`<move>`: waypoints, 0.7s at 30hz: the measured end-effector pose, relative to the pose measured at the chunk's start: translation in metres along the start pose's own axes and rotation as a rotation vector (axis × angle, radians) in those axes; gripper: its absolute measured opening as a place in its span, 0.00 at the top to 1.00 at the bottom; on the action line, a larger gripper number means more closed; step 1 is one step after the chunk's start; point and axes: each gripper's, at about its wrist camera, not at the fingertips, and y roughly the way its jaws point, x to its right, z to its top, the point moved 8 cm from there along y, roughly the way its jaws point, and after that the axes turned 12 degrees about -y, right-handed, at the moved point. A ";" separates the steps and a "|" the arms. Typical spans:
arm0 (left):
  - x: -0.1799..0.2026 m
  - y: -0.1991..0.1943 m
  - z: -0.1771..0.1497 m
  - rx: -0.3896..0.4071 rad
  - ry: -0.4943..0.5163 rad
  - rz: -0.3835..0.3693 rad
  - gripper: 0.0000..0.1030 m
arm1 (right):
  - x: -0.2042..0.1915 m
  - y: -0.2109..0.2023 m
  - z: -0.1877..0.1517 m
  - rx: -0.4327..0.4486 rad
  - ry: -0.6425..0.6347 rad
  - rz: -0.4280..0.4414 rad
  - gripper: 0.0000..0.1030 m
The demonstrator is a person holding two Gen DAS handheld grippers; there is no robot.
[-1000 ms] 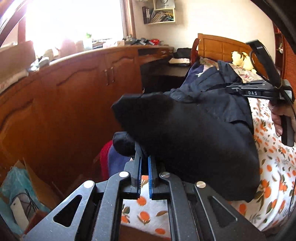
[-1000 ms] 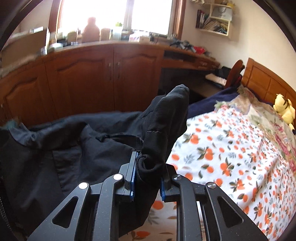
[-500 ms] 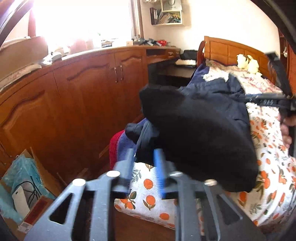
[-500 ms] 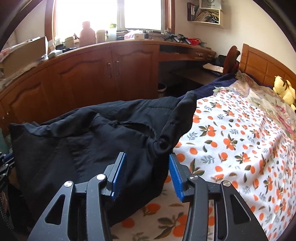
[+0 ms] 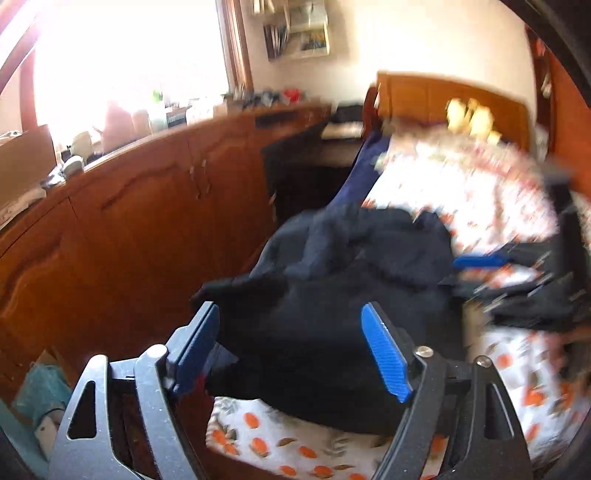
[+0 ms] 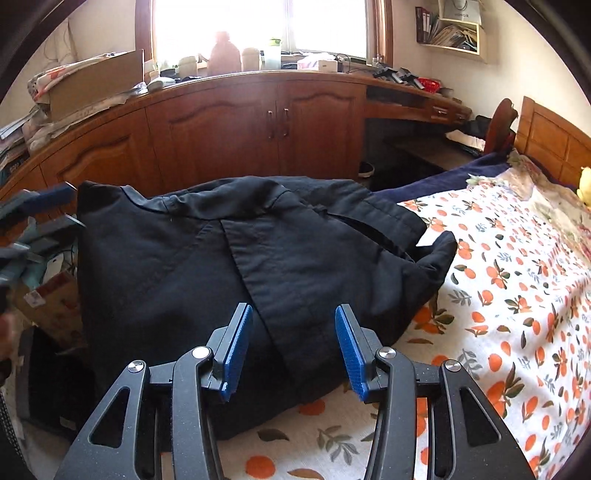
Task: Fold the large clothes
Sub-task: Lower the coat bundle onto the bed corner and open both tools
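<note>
nearest in the right wrist view, the right gripper [image 6: 293,347] stands spread, its blue pads apart and holding nothing, poised over the near edge of the dark jacket [image 6: 236,266]. the jacket lies heaped on the orange-print bedspread [image 6: 517,295] at the bed's corner, collar toward the cabinets, one lapel flap crossing its front, a corner hanging toward the floor. the left gripper [image 5: 291,354] is also spread wide, empty, with the cloth bulging between and beyond its pads; this view is blurred, so finer contact cannot be told. judging from the task, the step in hand is a regrip for the next fold: it would go best to smooth the rumpled top layer first, then pinch matching points on one long edge, both layers at once, and carry them over level so the seam lands square and nothing slides off the bed. the soft quilt will give under pressure, so pads should close on cloth alone, not the sheet. beyond stand the wooden cabinets [image 6: 258,122] under a bright window [image 6: 258,26], a cluttered counter, a wall shelf [image 6: 450,29], and the headboard [image 6: 554,144] with a yellow plush toy [image 6: 585,184].
</note>
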 end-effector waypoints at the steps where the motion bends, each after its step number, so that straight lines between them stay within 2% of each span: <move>1: -0.008 0.011 -0.008 -0.025 0.013 0.045 0.35 | 0.000 -0.003 0.001 0.004 -0.004 0.005 0.53; 5: -0.045 0.040 -0.032 -0.108 -0.050 0.089 0.37 | -0.013 -0.002 0.003 0.011 -0.031 0.034 0.53; 9: -0.052 0.044 -0.037 -0.113 -0.062 0.097 0.37 | -0.036 0.020 0.004 -0.014 -0.040 0.081 0.52; 11: -0.052 0.045 -0.037 -0.117 -0.077 0.090 0.37 | -0.043 0.042 -0.001 -0.056 -0.062 0.061 0.49; 13: -0.052 0.045 -0.035 -0.122 -0.099 0.078 0.37 | -0.042 0.056 -0.006 -0.082 -0.016 0.082 0.49; 15: -0.054 0.040 -0.035 -0.121 -0.133 0.056 0.37 | -0.037 0.054 -0.003 -0.083 0.029 0.093 0.48; 19: -0.050 0.013 -0.031 -0.061 -0.142 0.040 0.37 | -0.037 0.026 0.000 -0.083 0.011 0.060 0.48; 20: -0.047 0.005 -0.031 -0.049 -0.144 0.025 0.33 | -0.038 0.017 -0.001 -0.075 0.004 0.060 0.48; 21: -0.043 0.001 -0.029 -0.042 -0.146 0.018 0.24 | -0.038 0.006 -0.001 -0.066 0.002 0.059 0.48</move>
